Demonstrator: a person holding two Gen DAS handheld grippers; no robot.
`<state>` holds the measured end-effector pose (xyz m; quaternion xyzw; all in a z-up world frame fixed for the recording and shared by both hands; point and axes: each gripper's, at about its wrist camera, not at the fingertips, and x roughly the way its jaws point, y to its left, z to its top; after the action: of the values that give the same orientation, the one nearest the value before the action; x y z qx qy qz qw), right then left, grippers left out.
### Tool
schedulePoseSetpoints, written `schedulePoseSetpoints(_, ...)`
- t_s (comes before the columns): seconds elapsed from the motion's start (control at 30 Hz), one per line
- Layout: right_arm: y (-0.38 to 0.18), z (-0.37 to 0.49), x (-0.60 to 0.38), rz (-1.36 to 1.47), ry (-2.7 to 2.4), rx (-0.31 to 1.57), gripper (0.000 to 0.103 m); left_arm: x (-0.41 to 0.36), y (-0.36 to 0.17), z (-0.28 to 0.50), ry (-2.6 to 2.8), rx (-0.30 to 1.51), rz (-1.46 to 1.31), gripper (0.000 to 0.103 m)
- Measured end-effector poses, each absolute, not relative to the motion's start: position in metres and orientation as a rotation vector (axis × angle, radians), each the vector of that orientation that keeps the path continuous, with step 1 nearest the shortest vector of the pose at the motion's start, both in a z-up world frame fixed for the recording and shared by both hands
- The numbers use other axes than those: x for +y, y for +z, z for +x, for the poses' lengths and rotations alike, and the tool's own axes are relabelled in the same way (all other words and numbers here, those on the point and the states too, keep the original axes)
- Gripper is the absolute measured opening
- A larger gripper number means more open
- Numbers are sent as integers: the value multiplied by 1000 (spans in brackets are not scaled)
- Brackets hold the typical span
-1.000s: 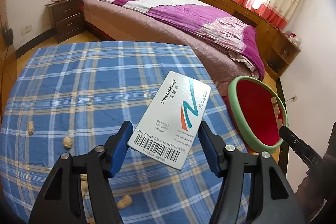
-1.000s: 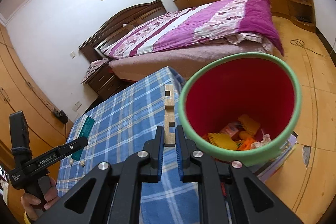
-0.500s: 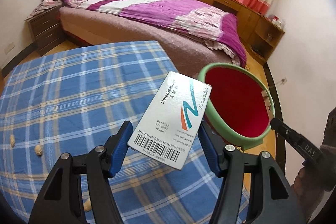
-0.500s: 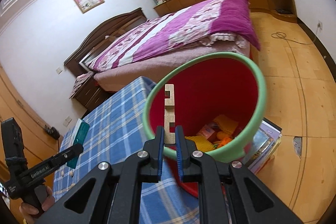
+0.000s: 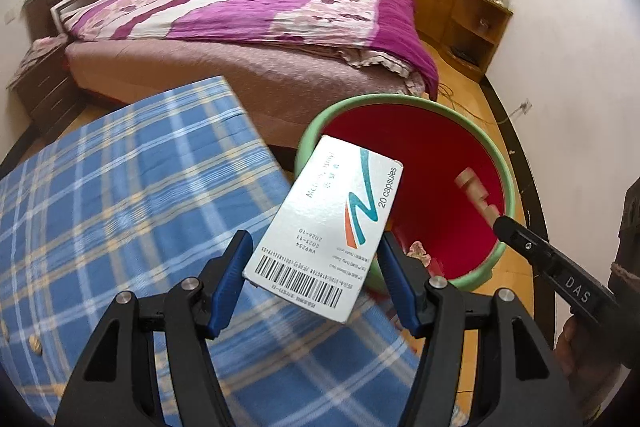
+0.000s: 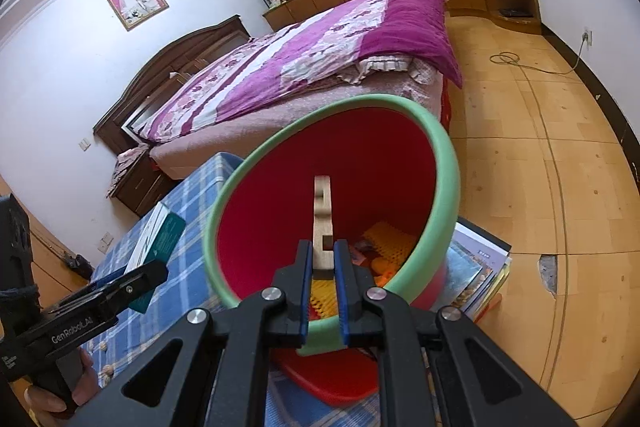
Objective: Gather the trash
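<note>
While the left gripper [image 5: 314, 279] clamps a white capsule box [image 5: 326, 235] at its barcode end, the box tilts over the green rim of the red bin [image 5: 505, 183], beside the blue plaid tablecloth [image 5: 120, 195]. The right gripper [image 6: 323, 269], nearly closed, pinches a notched wooden piece [image 6: 322, 223] upright over the bin's [image 6: 448, 163] mouth, above yellow and orange scraps [image 6: 386, 235] inside.

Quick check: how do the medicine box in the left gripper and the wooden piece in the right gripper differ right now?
The medicine box is wide, flat, printed white card; the wooden piece is a narrow, plain, notched stick. The box spreads the left gripper wide; the stick leaves the right gripper nearly closed. Both are gripped at the red bin, unreleased.
</note>
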<state>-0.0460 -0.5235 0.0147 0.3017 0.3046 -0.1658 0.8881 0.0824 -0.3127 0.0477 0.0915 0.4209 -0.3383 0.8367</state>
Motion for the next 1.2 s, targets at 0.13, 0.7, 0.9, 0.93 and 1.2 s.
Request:
schedulePoseSetpoints(0.13, 15, -52, -530, 648, -358, 610, 15, -334, 41, 87, -745, 902, 216, 64)
schedulePoseSetpoints(0.7, 21, -59, -520, 628, -349, 620, 43, -331, 30, 86, -729, 932, 156, 64)
schedulePoseSetpoints(0.9, 32, -59, -498, 581, -331, 622, 59, -298, 35, 82, -662, 927, 123, 64)
schedulePoseSetpoints(0.93, 34, -58, -494, 575, -326, 621, 59, -293, 37, 81, -656, 927, 117, 65)
schedulePoseSetpoints(1.2, 51, -58, -456, 491, -269, 615, 73, -248, 49, 63, -593, 898, 95, 64)
